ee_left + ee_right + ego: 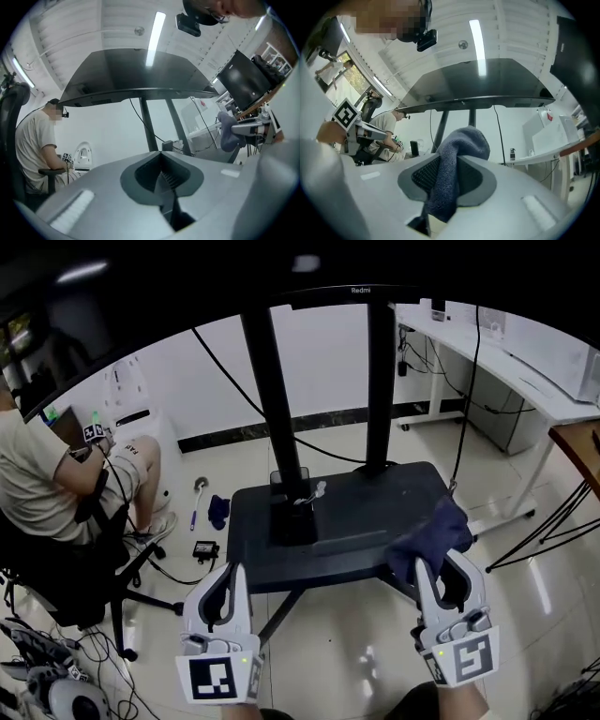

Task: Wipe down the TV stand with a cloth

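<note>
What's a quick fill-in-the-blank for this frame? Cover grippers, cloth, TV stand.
The right gripper is shut on a dark blue ____.
The left gripper has ____ between its jaws.
The black TV stand has ____ upright posts.
In the head view, a seated person is at the ____ edge.
Missing words: cloth; nothing; two; left.

Brightness: bright, even indoor light; white walls and pale floor (pixel 375 652) well lit.
Source: ceiling strip light (pixel 155 37) above the TV stand (pixel 146 126), mirrored on its dark screen.
Glare: pale streak on floor right of the TV stand.
Distortion: heavy fisheye curve, black corners.
Focus: foreground soft in both gripper views.
</note>
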`<action>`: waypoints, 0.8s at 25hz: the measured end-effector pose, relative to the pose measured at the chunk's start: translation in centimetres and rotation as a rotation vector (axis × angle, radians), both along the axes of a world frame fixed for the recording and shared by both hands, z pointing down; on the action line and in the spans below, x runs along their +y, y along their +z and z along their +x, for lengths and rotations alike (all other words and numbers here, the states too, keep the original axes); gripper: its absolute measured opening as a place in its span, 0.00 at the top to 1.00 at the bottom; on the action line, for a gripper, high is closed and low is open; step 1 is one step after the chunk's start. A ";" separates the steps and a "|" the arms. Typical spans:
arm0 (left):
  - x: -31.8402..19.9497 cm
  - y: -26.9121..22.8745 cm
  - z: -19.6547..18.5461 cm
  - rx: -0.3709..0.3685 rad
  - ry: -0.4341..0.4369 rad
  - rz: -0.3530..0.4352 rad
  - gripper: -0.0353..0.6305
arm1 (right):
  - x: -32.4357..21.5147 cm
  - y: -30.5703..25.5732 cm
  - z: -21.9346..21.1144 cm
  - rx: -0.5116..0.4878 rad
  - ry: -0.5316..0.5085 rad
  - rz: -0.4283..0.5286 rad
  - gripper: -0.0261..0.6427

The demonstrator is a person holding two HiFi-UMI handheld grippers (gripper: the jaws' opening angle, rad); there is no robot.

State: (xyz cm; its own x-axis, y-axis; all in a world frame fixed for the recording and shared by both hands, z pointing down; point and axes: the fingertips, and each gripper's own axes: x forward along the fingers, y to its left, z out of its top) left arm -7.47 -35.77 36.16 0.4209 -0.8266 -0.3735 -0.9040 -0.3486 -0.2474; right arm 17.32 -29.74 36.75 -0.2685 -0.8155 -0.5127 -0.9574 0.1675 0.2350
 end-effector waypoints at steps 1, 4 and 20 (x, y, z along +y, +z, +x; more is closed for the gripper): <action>0.1 0.4 -0.1 0.021 0.005 0.026 0.77 | 0.1 0.5 -0.5 0.007 -0.008 0.007 0.82; -0.6 1.6 0.0 0.037 0.008 -0.009 0.77 | -0.8 -0.4 -1.7 0.009 -0.042 0.012 0.82; 0.0 -4.5 -4.2 -0.037 -0.025 -0.003 0.77 | -19.7 -17.2 -14.4 0.022 -0.237 -0.281 0.81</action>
